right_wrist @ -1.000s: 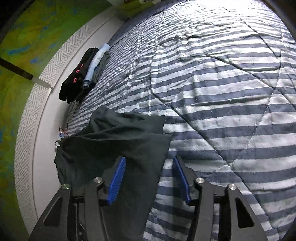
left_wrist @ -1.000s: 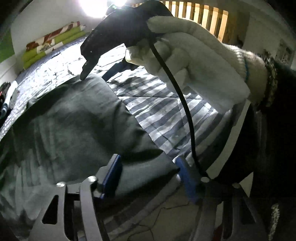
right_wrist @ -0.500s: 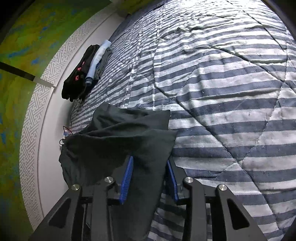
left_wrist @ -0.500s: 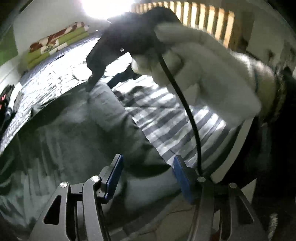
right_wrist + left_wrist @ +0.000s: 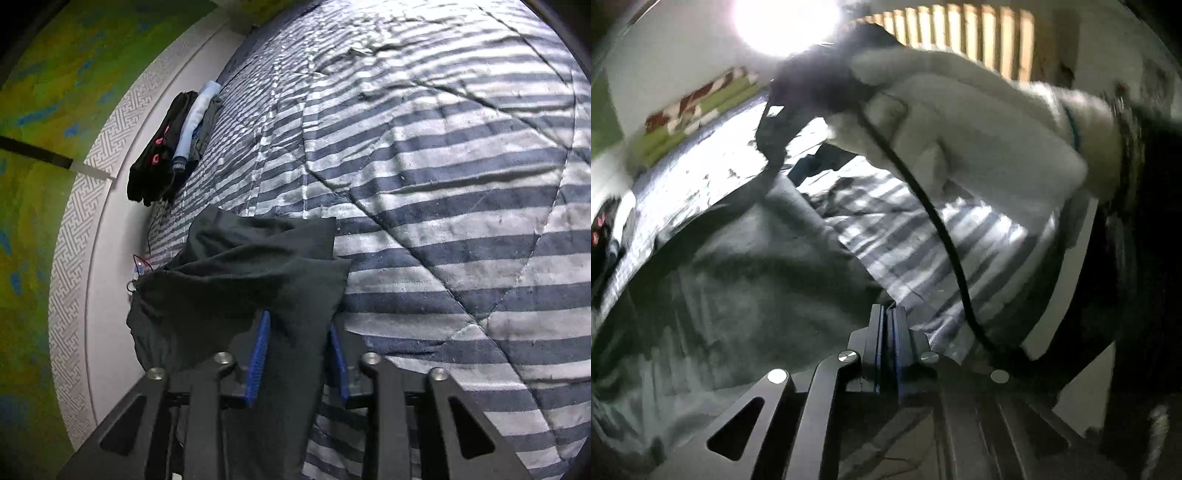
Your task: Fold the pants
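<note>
The dark grey pants (image 5: 738,288) lie spread on the striped quilt (image 5: 916,236), filling the left of the left wrist view. My left gripper (image 5: 887,321) is shut, its blue pads pressed together on the near corner of the pants. In the right wrist view the pants (image 5: 251,266) lie bunched at the bed's left edge. My right gripper (image 5: 300,356) stands open but narrowed, with a strip of the fabric running between its blue fingers (image 5: 260,350). A white-gloved hand (image 5: 960,129) holds that gripper's black handle above the far end of the pants.
A black cable (image 5: 942,240) hangs from the gloved hand. Folded dark clothes (image 5: 159,158) and a light blue garment (image 5: 195,118) lie by the white bed border (image 5: 92,206). Rolled green and red bedding (image 5: 701,107) lies far back. The quilt (image 5: 443,184) stretches right.
My left gripper has gone from open to shut on the pants corner. My right gripper narrowed around the fabric and moved a little forward over it.
</note>
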